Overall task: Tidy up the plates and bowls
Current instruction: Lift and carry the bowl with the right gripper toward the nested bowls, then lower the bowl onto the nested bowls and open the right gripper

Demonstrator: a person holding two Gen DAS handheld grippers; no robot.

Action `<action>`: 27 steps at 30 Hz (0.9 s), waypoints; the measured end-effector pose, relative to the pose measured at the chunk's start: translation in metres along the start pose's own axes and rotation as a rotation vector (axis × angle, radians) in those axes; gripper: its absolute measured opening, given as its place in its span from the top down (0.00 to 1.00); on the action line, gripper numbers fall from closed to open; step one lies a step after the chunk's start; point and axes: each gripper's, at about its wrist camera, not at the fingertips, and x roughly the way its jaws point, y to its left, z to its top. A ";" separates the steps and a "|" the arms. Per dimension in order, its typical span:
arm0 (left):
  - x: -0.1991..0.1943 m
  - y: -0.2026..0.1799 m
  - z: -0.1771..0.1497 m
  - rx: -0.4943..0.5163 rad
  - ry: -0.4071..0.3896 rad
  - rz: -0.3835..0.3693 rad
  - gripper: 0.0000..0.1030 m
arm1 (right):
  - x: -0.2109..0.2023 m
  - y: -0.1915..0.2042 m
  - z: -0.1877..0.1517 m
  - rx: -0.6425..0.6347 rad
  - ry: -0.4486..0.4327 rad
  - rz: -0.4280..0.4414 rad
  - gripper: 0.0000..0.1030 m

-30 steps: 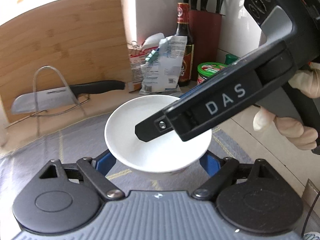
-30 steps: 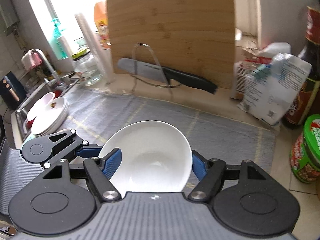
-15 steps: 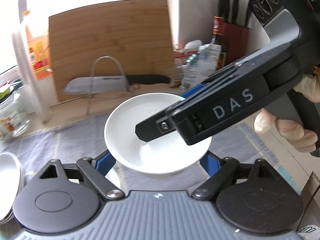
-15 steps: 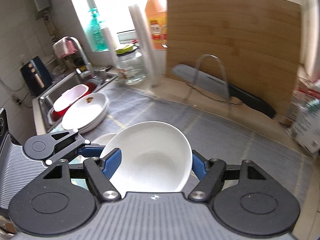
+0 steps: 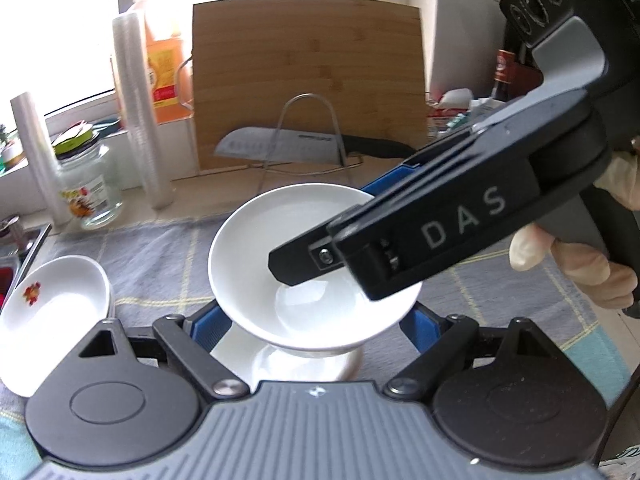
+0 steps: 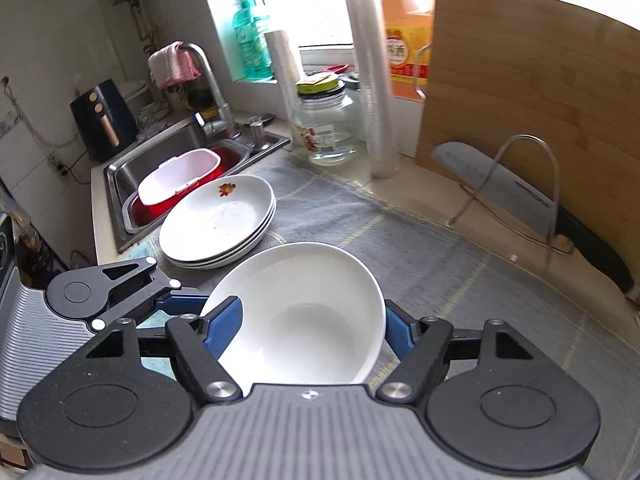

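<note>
A white bowl [image 5: 256, 256] is held above the grey mat, and it also shows in the right wrist view [image 6: 304, 312]. My right gripper [image 6: 314, 320] is shut on the bowl's rim, and its body crosses the left wrist view [image 5: 440, 224]. My left gripper [image 5: 316, 320] has its blue pads either side of the bowl's base; whether they grip it I cannot tell. A second white bowl [image 5: 296, 364] sits directly under the held one. A stack of white plates [image 6: 218, 220] with a small flower print lies at the left, also in the left wrist view [image 5: 52, 304].
A sink [image 6: 168, 160] with a red basin lies at far left. A glass jar [image 6: 326, 124], plastic cup stacks [image 6: 372, 80], a bamboo cutting board [image 6: 532, 92] and a knife on a wire rack [image 6: 520, 196] line the back of the counter.
Both grippers have swung left with the bowl. The plate stack and sink have come into view, and a second bowl now shows beneath the held one.
</note>
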 end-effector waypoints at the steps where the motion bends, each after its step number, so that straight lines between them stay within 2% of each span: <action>1: 0.001 0.004 -0.001 -0.006 0.002 0.001 0.13 | 0.004 0.002 0.001 -0.006 0.005 0.000 0.23; 10: 0.006 0.017 -0.012 -0.050 0.034 -0.010 0.13 | 0.028 0.006 0.000 0.017 0.051 0.019 0.23; 27: 0.013 0.020 -0.017 -0.049 0.063 -0.009 0.13 | 0.041 0.004 -0.006 0.037 0.083 0.017 0.23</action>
